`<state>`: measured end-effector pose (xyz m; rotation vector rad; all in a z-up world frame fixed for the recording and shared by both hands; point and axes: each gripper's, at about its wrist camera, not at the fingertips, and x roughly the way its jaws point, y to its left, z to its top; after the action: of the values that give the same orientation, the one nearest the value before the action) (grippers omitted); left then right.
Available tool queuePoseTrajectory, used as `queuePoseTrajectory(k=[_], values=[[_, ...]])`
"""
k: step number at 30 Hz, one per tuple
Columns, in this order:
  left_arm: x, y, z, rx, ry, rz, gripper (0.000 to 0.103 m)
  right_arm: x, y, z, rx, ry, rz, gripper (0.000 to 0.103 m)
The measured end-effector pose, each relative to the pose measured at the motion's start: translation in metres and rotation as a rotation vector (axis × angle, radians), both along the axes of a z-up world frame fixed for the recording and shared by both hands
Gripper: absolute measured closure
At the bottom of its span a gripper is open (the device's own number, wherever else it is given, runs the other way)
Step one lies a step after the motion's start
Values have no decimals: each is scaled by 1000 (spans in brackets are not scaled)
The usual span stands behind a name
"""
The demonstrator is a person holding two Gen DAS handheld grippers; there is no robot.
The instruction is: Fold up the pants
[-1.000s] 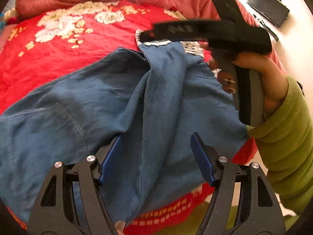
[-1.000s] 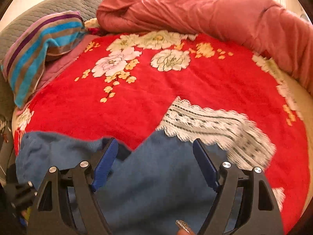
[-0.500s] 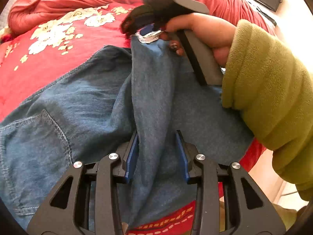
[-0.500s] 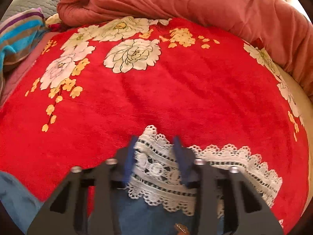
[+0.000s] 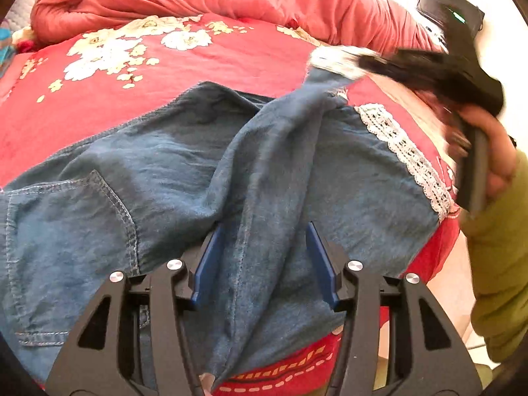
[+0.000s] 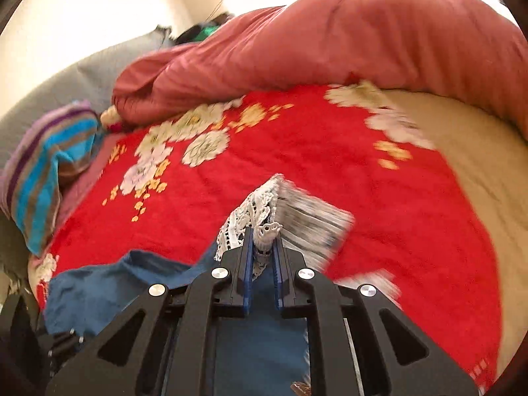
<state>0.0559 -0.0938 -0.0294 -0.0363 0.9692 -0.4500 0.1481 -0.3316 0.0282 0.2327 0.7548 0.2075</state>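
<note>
1. Left wrist view: the denim pants (image 5: 184,165) lie spread on the red floral blanket (image 5: 211,59) of the bed, waist and pocket to the near left, lace-trimmed hems to the far right.
2. The left hand-held gripper (image 5: 260,264) stands partly open, its blue pads either side of a raised ridge of leg fabric. Whether the pads press the cloth cannot be told.
3. The right hand-held gripper (image 6: 263,247) is closed almost fully on the lace hem (image 6: 264,211) of one leg, lifting it off the blanket. The other leg's lace edge (image 5: 406,155) lies flat at the right.
4. Judged step: carrying the raised leg across onto the other. To do it well, keep the hem taut and level, let the ridge slide or hold as a hinge, and land lace on lace.
5. Pose: the person's right hand (image 5: 495,151), in a green sleeve, grips the handle high at the far right, fingers pointing away over the bed. The left sits low near the bed's edge.
6. Motion blur at the hem suggests a quick sweep; slipping lace is the risk.
</note>
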Motion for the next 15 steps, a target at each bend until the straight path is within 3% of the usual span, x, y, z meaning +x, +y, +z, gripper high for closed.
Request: queuePoseTrajectory(k=[2, 4, 5, 6, 9, 15], values=[[-1, -2, 1, 13, -12, -3, 60, -19, -17, 4, 28, 0, -23, 94], [-2, -4, 1, 39, -31, -15, 74, -38, -30, 6, 25, 11, -41, 94], [-4, -5, 2, 49, -40, -25, 91, -46, -33, 7, 13, 16, -46, 94], [-6, -5, 4, 57, -49, -33, 98, -52, -35, 8, 8, 19, -49, 94], [-13, -7, 8, 95, -80, -56, 103, -78, -42, 9, 12, 37, -56, 94], [-26, 3, 22, 137, -128, -72, 103, -122, -44, 8, 46, 65, -63, 94]])
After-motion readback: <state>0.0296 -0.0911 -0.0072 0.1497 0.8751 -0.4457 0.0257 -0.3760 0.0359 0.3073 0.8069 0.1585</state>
